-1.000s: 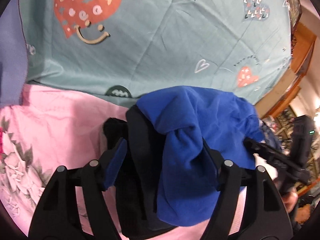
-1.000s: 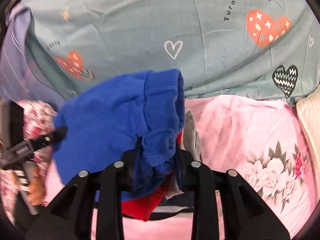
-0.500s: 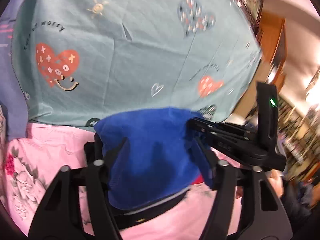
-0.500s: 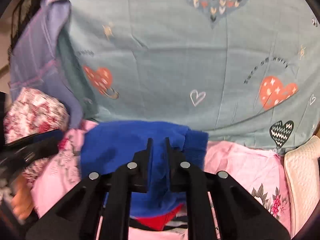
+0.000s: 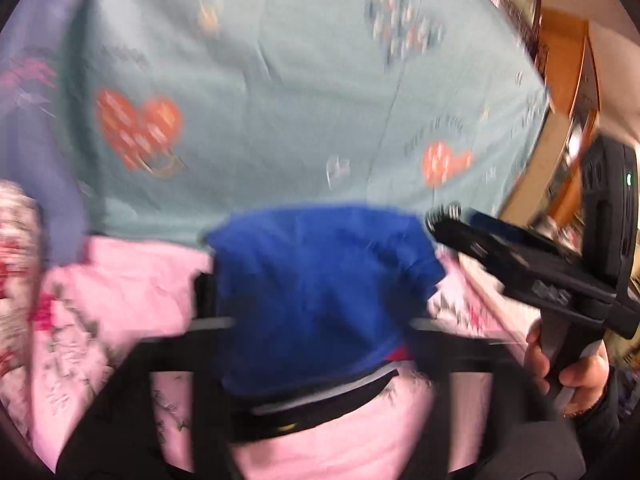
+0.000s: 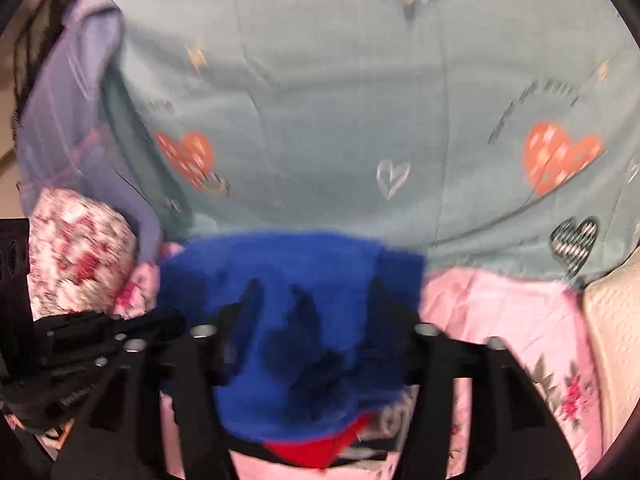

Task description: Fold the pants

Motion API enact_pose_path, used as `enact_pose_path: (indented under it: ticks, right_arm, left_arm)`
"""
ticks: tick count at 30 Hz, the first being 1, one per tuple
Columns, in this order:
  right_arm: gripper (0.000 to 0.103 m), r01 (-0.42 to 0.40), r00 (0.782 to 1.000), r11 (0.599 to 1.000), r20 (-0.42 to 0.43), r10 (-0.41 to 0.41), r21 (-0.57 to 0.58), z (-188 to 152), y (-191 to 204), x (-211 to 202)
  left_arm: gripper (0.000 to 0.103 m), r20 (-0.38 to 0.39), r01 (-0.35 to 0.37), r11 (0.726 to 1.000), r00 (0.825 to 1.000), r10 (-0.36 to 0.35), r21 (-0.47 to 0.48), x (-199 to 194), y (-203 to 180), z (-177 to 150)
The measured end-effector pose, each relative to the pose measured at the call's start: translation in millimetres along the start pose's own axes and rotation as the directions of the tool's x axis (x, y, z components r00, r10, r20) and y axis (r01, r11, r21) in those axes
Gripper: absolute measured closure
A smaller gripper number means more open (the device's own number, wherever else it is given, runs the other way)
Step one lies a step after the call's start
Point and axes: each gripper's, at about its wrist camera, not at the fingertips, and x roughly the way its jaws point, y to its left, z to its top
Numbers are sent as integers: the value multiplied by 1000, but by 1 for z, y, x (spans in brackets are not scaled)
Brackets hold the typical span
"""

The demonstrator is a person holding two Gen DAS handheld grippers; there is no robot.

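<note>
Left claw (image 5: 316,320) opening, blue pants (image 5: 320,292) folded, bunched between jaws

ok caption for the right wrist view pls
Right gripper opening over folded blue pants on a pile of clothes, pink sheet beneath.

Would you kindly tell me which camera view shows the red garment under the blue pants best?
The right wrist view: the red garment pokes out broadly below the blue pants, low in the frame. The left wrist view shows only a tiny red sliver at the blue pants' lower right edge, blurred.
</note>
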Motion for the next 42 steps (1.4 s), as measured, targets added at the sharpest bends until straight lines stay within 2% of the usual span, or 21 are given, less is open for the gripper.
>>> enact_pose_path:
  ticks: [1, 2, 4, 5, 10, 12, 15, 17, 19, 20, 23, 24, 27, 32, 42]
  right_arm:
    - [5, 12, 999, 1000, 32, -11, -14, -2, 2, -21]
    - [1, 29, 998, 999, 60, -27, -33, -7, 3, -42]
    - [1, 78, 995, 994, 74, -73, -75, -23, 9, -68]
    - [1, 98, 994, 991, 66, -92, -88, -37, 10, -80]
    - [1, 104, 994, 993, -12, -105, -63, -141, 18, -108]
    - [1, 107, 994, 993, -7, -108, -40, -172, 24, -114]
    - [1, 117, 993, 993, 27, -116, -22, -198, 28, -119]
    - [1, 153, 987, 988, 56, -152, -22, -211, 29, -118]
    - [1, 185, 982, 982, 39, -184, -25, -218, 26, -111]
    - [1, 193, 981, 981, 25, -192, -20, -220, 23, -107]
    - [1, 214, 977, 977, -8, -214, 15, -227, 11, -99]
    - [1, 228, 974, 973, -15, -228, 21, -232, 8, -98]
    - [1, 259, 964, 965, -65, -256, 43, -241, -3, -89]
    - [1, 230, 970, 967, -113, -217, 110, -247, -15, -84]
    - [1, 234, 969, 967, -104, -224, 98, -246, -12, -86]
  left_arm:
    - [3, 50, -46, 999, 998, 46, -2, -25, -7, -7]
    - [3, 56, -53, 999, 997, 52, 9, -38, -14, -11]
    - [3, 31, -66, 998, 997, 66, 18, -61, -27, -33]
    - [3, 31, -101, 995, 994, 101, -1, -74, -34, -51]
    - [2, 81, -241, 970, 967, 243, -36, -109, -66, -125]
    - [2, 100, -290, 957, 951, 291, -27, -111, -79, -147]
    - [2, 115, -311, 950, 944, 310, -9, -104, -86, -168]
    - [2, 130, -363, 932, 924, 359, 8, -95, -87, -177]
    - [2, 151, -429, 903, 894, 421, 24, -85, -84, -182]
    - [2, 150, -433, 901, 893, 425, 23, -83, -81, -183]
    - [2, 78, -384, 923, 920, 384, -11, -68, -64, -193]
    - [2, 54, -386, 922, 921, 387, -16, -63, -61, -196]
    - [2, -4, -441, 898, 898, 441, 2, -47, -57, -205]
    - [2, -14, -429, 903, 903, 429, 13, -44, -59, -212]
    - [2, -37, -424, 906, 905, 423, -15, -43, -53, -212]
